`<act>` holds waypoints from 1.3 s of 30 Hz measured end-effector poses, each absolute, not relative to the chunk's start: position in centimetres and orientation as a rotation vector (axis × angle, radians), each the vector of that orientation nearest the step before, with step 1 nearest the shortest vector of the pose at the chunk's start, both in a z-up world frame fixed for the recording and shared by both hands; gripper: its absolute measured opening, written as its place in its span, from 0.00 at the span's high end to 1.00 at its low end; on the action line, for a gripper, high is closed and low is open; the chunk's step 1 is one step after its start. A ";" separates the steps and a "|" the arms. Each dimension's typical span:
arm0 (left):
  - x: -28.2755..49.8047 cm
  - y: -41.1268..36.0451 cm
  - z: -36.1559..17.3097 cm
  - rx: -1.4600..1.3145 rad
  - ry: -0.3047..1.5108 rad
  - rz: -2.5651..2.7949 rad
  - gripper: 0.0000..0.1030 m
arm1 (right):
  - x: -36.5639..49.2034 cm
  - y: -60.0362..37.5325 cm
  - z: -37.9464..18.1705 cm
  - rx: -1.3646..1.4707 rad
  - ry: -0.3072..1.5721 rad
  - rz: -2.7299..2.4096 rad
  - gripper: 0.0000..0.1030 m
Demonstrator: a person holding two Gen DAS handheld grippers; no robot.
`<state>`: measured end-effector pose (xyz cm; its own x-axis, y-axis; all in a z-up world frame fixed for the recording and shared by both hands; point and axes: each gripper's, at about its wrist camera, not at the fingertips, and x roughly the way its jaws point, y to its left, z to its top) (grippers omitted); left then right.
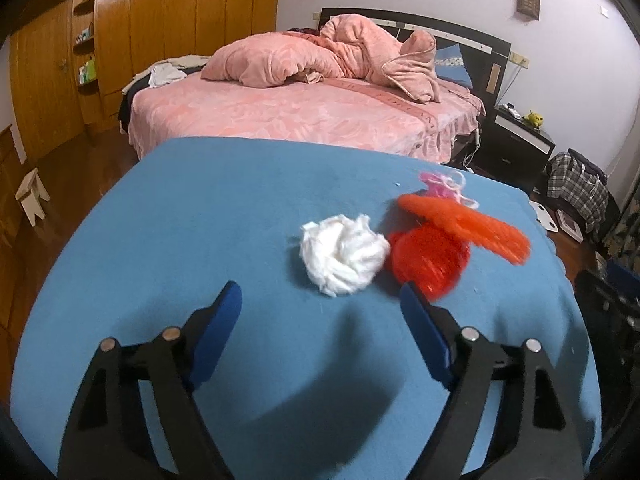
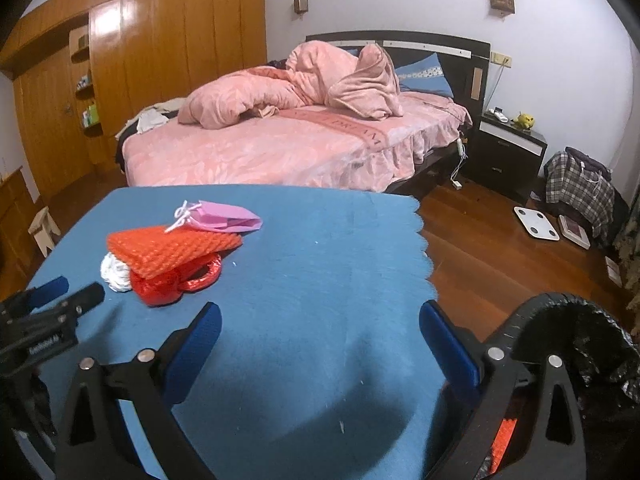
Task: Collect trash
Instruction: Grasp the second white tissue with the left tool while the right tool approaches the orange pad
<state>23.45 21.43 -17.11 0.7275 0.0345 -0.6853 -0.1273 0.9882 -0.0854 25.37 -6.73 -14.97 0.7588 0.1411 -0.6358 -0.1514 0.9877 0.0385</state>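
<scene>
On the blue tablecloth (image 1: 200,220) lies a pile of trash: a white crumpled wad (image 1: 342,256), a red plastic bag (image 1: 430,258), an orange foam net (image 1: 464,216) on top, and a pink bag with white string (image 1: 444,184) behind. My left gripper (image 1: 322,300) is open and empty, just short of the white wad. In the right wrist view the pile shows at the left: orange net (image 2: 172,248), red bag (image 2: 176,284), white wad (image 2: 114,274), pink bag (image 2: 228,218). My right gripper (image 2: 320,320) is open and empty over bare cloth. The left gripper (image 2: 66,294) shows at the left edge.
A black bin with a bag liner (image 2: 580,344) stands at the table's right, with an orange piece inside (image 2: 504,444). Beyond the table are a pink bed (image 2: 280,144), a dark nightstand (image 2: 508,152), wooden wardrobes (image 2: 140,60), a white scale (image 2: 536,222) and a small stool (image 1: 32,196).
</scene>
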 end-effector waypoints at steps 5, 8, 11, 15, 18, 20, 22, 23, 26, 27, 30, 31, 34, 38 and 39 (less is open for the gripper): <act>26.2 21.7 -17.5 -0.137 0.773 0.067 0.28 | 26.8 -6.3 -15.6 -0.020 0.703 0.150 0.06; 27.5 21.4 -17.8 -0.138 0.787 0.047 0.30 | 27.5 -6.0 -16.0 -0.023 0.711 0.147 0.06; 28.5 21.3 -18.7 -0.151 0.829 0.027 0.43 | 27.9 -5.8 -16.3 -0.029 0.716 0.148 0.06; 29.1 21.2 -19.2 -0.179 0.849 -0.028 0.61 | 28.2 -5.6 -16.7 -0.032 0.722 0.152 0.06; 28.8 21.1 -18.9 -0.174 0.832 -0.039 0.66 | 28.4 -5.2 -17.1 -0.028 0.733 0.155 0.06; 28.4 21.6 -18.4 -0.194 0.805 -0.039 0.67 | 28.4 -5.1 -17.1 -0.030 0.733 0.160 0.06; 27.8 22.3 -17.9 -0.207 0.782 -0.022 0.67 | 28.3 -4.9 -17.1 -0.029 0.730 0.167 0.06; 27.6 22.6 -17.8 -0.207 0.776 -0.014 0.67 | 28.3 -4.8 -17.1 -0.028 0.729 0.169 0.06; 26.5 23.5 -17.6 -0.200 0.767 0.019 0.67 | 28.3 -4.2 -17.0 -0.023 0.725 0.180 0.06; 26.3 23.8 -17.7 -0.198 0.766 0.029 0.67 | 28.2 -3.9 -17.0 -0.024 0.725 0.186 0.06; 25.8 25.0 -17.9 -0.195 0.779 0.056 0.67 | 28.0 -2.5 -17.2 -0.019 0.740 0.224 0.06; 25.7 25.4 -18.0 -0.191 0.785 0.064 0.67 | 27.9 -2.0 -17.2 -0.019 0.744 0.236 0.06; 25.2 26.3 -18.4 -0.190 0.799 0.076 0.67 | 27.4 -0.6 -17.4 -0.025 0.753 0.268 0.06; 24.7 27.0 -18.6 -0.192 0.813 0.078 0.67 | 26.9 1.3 -17.4 -0.022 0.760 0.307 0.06; 24.6 27.1 -18.7 -0.193 0.814 0.075 0.67 | 26.9 1.5 -17.5 -0.020 0.762 0.310 0.06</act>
